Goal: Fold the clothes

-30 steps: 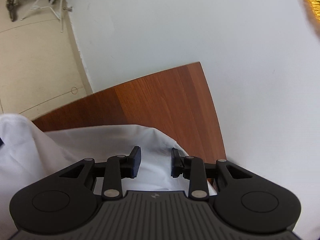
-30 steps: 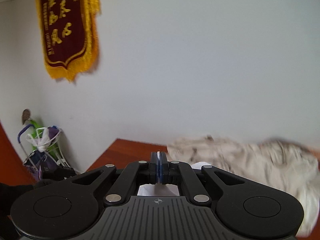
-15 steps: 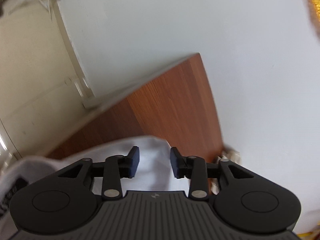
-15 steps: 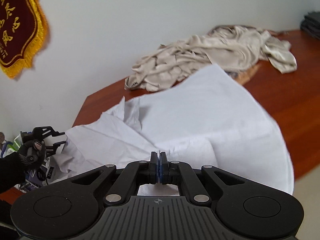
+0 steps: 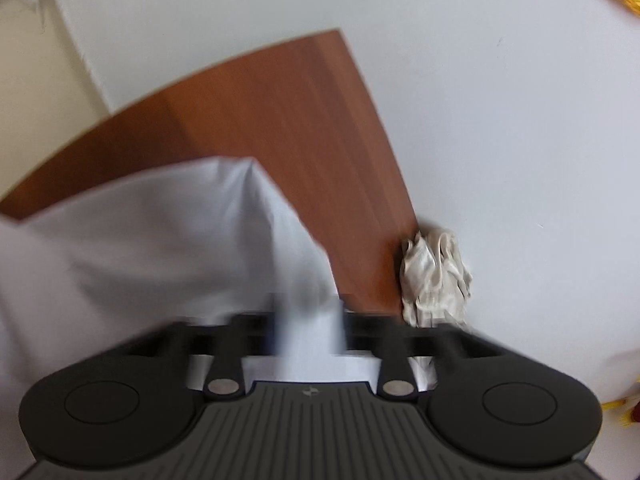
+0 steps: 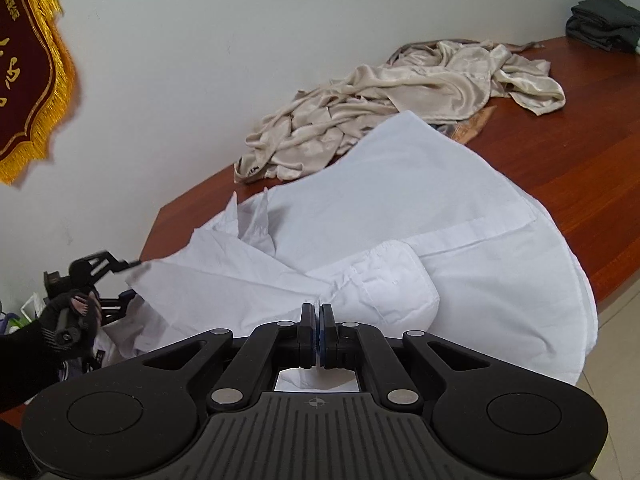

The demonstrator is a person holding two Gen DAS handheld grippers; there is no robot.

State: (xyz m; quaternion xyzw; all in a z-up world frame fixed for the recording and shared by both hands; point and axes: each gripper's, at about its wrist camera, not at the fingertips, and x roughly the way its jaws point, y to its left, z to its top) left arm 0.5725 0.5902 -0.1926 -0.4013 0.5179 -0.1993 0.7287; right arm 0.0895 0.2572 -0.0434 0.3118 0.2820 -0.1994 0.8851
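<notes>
White shirt (image 6: 400,216) pinched by the right tool (image 6: 319,336).

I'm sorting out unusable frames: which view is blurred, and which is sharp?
Left wrist view: motion-smeared; the left tongs and white shirt have soft edges. Right wrist view: sharp; right tongs, shirt seams and beige cloth pile are crisp, with fisheye bending of the table edge.
</notes>
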